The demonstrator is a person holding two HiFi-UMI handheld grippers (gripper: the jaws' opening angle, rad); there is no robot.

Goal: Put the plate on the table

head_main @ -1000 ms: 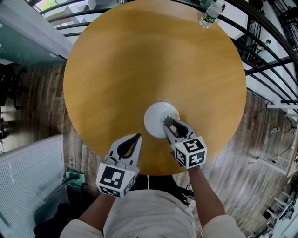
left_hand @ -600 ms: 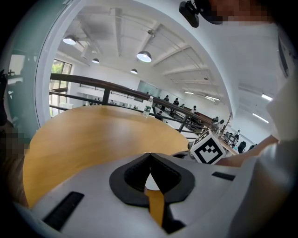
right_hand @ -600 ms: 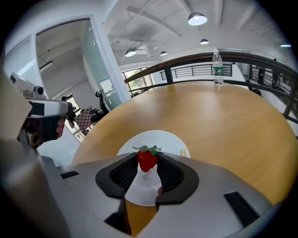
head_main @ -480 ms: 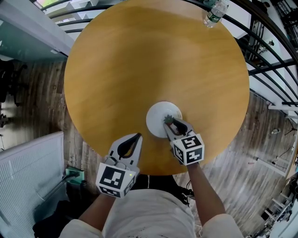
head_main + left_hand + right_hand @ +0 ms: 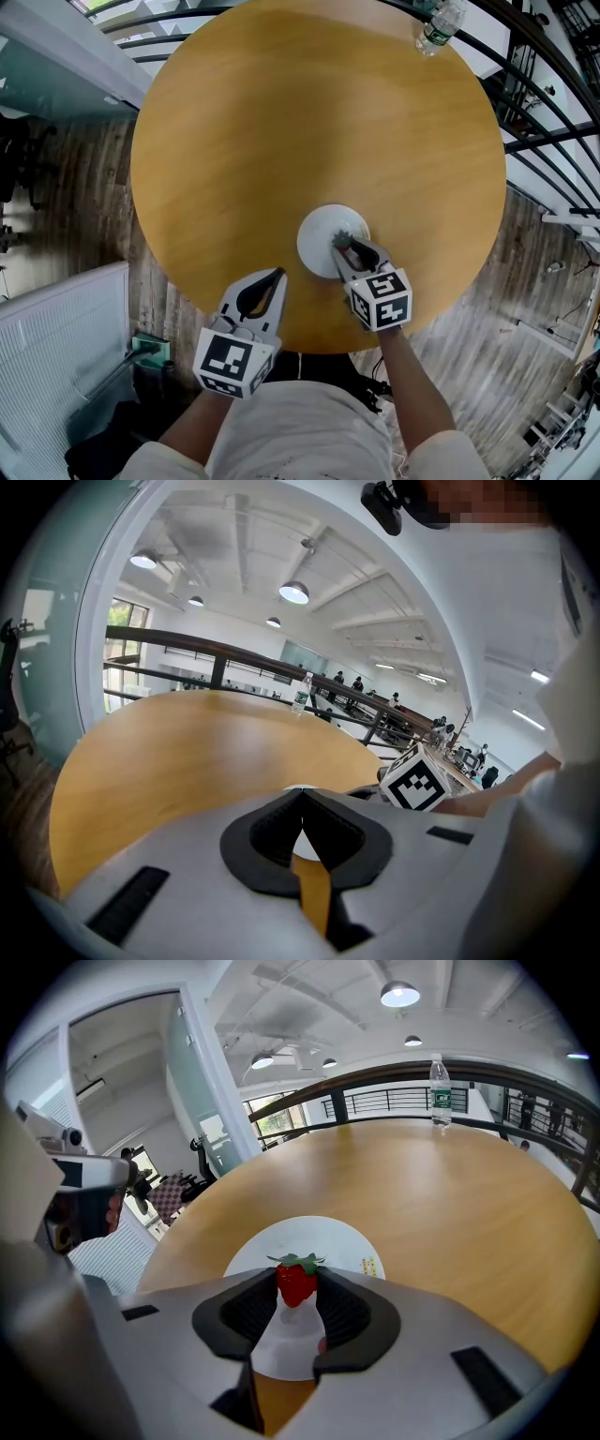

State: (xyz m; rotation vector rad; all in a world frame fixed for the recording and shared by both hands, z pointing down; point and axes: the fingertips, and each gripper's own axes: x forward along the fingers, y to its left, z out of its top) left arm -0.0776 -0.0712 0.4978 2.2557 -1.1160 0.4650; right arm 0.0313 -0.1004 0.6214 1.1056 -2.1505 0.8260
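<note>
In the head view the plate [image 5: 317, 234] lies flat on the round wooden counter [image 5: 281, 122], toward the edge nearest me. My right claw [image 5: 344, 245] reaches over the plate's near-right rim and grips a strawberry [image 5: 339, 240] at its tips. My left claw [image 5: 277, 274] hangs just left of the plate and nearer to me, apart from it. A water bottle [image 5: 437, 26] stands well beyond the plate, at the counter's far edge

In the left gripper view my left claw's jaws are pressed together with nothing in them. A sliver of the plate shows just past their tips, and the right claw's marker cube [image 5: 415, 778] sits to the plate's right

In the right gripper view the jaws clamp the strawberry from both sides, leaves up, over the plate's near part. Whether the fruit touches the plate I cannot tell
</note>
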